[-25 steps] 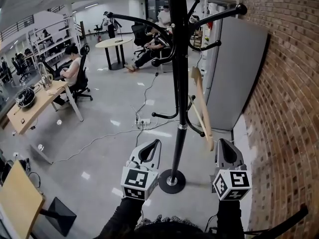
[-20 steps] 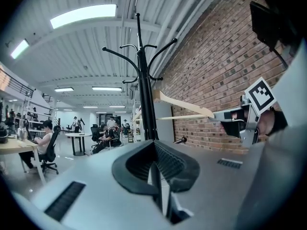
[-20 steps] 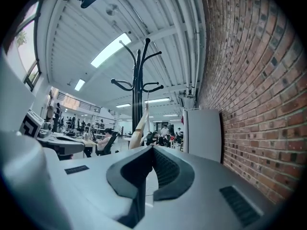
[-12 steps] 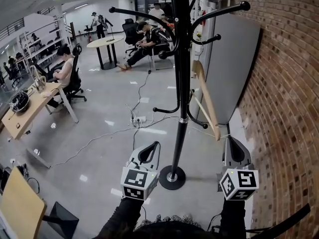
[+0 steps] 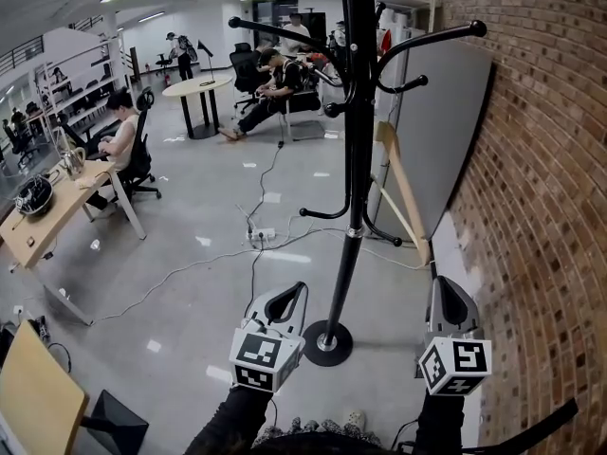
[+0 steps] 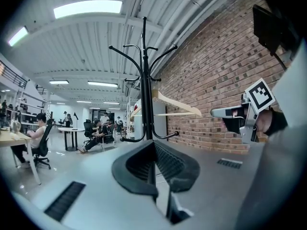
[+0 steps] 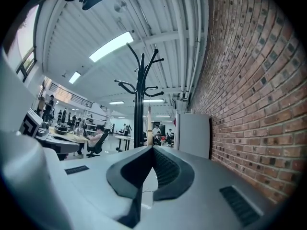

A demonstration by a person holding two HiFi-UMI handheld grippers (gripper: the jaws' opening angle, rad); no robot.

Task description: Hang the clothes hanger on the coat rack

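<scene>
The black coat rack (image 5: 353,207) stands straight ahead, its round base (image 5: 327,342) on the floor between my two grippers. A wooden clothes hanger (image 5: 402,190) hangs tilted from a lower hook on the rack's right side, its low end pointing at the right gripper. My left gripper (image 5: 300,290) is shut and empty, left of the pole. My right gripper (image 5: 442,282) is shut and empty, just below and right of the hanger's low end, not touching it. The left gripper view shows the rack (image 6: 145,80), the hanger (image 6: 176,105) and the right gripper (image 6: 218,112). In the right gripper view the hanger (image 7: 148,126) appears edge-on beside the pole (image 7: 139,109).
A brick wall (image 5: 541,207) runs close along the right, with a grey cabinet (image 5: 441,131) behind the rack. A power strip and cables (image 5: 261,235) lie on the floor. Desks (image 5: 47,221), a round table (image 5: 197,85) and seated people fill the left and back.
The right gripper has drawn down and to the right, away from the hanger's low end. The hanger stays on the rack's hook. The left gripper has barely moved.
</scene>
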